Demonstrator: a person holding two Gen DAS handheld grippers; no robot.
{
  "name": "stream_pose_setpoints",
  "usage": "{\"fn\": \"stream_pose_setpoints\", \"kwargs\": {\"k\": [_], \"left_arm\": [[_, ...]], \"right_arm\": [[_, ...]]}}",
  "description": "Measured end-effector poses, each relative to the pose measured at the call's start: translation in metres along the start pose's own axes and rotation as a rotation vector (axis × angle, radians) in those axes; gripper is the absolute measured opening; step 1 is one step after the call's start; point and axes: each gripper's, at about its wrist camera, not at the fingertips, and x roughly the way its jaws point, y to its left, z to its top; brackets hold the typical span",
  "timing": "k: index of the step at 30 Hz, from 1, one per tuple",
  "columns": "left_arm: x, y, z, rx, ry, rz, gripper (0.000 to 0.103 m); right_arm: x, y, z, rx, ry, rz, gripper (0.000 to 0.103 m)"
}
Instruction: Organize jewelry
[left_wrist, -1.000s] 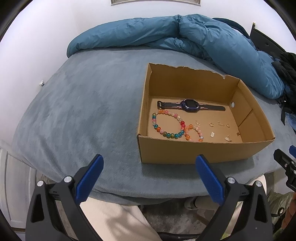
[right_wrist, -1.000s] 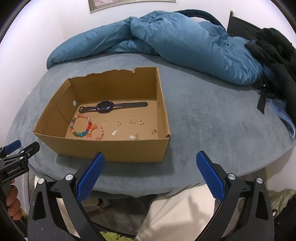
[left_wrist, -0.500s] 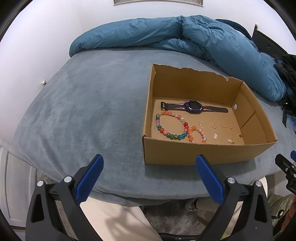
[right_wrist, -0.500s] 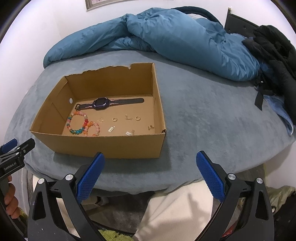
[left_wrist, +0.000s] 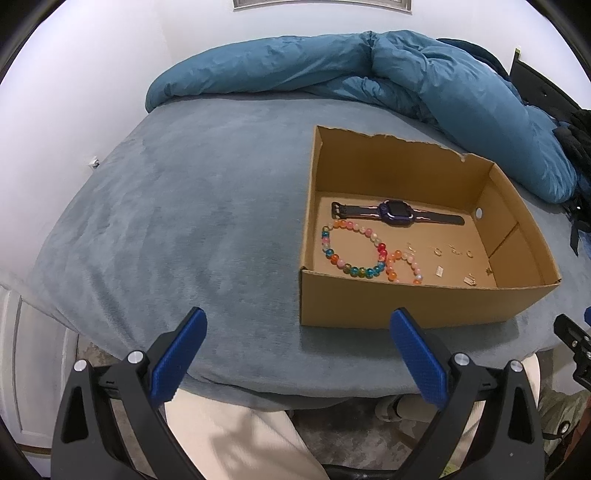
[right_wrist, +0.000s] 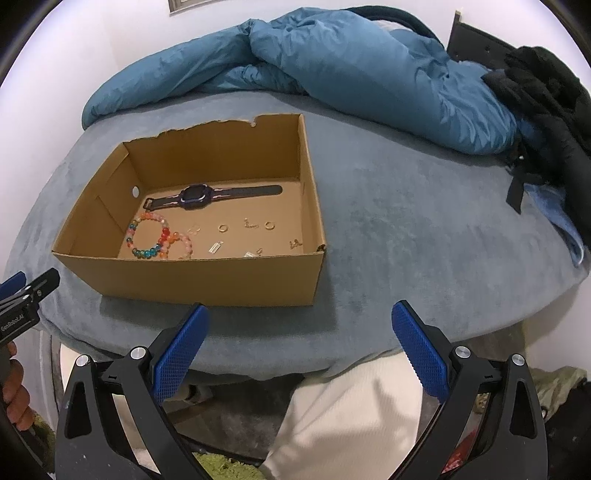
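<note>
An open cardboard box (left_wrist: 399, 306) (right_wrist: 207, 280) sits on a grey-blue bed. Inside lie a dark purple watch (left_wrist: 397, 213) (right_wrist: 197, 196), a multicoloured bead bracelet (left_wrist: 349, 251) (right_wrist: 147, 240), a smaller orange-pink bead bracelet (left_wrist: 402, 264) (right_wrist: 183, 242) and several small gold rings and earrings (left_wrist: 437, 251) (right_wrist: 222, 228). My left gripper (left_wrist: 297, 325) is open and empty, held short of the box's near left corner. Open and empty too, my right gripper (right_wrist: 299, 325) hovers at the bed's edge in front of the box's near right corner.
A rumpled blue duvet (left_wrist: 369, 66) (right_wrist: 332, 62) lies along the back of the bed. Black clothing (right_wrist: 546, 99) is piled at the far right. The bed surface (left_wrist: 192, 221) left of the box is bare. A person's light trousers (right_wrist: 343, 417) show below.
Both grippers have drifted slightly, so the box sits a little further right in the left view and left in the right view. Both stay open; the jewellery has not moved.
</note>
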Motion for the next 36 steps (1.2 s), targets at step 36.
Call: {"fn": "stream_pose_setpoints", "kwargs": {"k": [36], "left_arm": [[-0.002,0.017,0.021,-0.004,-0.072,0.065,0.097]], "right_arm": [[-0.007,0.019,0.02,0.001,-0.08,-0.013,0.095]]}}
